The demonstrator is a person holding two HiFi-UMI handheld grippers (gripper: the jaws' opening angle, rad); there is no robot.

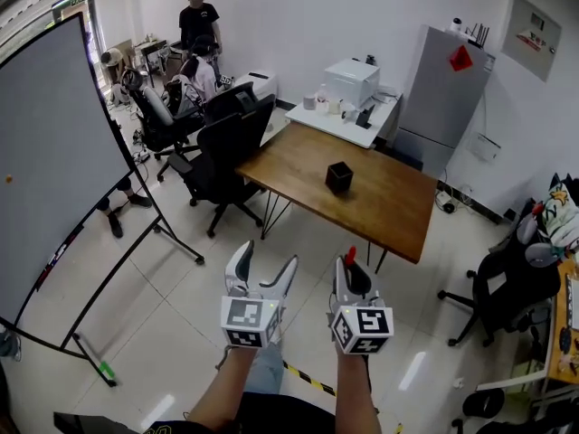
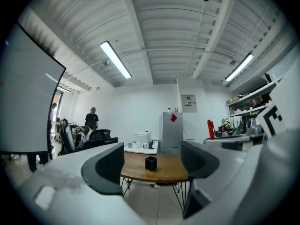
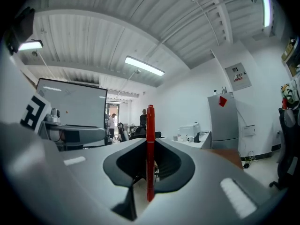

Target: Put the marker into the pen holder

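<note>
My right gripper is shut on a red marker, which stands upright between its jaws; its red tip pokes above the jaws in the head view. My left gripper is open with nothing between its fingers. The black pen holder stands near the middle of a wooden table, well ahead of both grippers. In the left gripper view the pen holder shows between the jaws, far off.
A large dark board on a wheeled stand fills the left. Black office chairs stand at the table's left end. A white desk with a printer and a grey fridge lie behind. People are at the back left.
</note>
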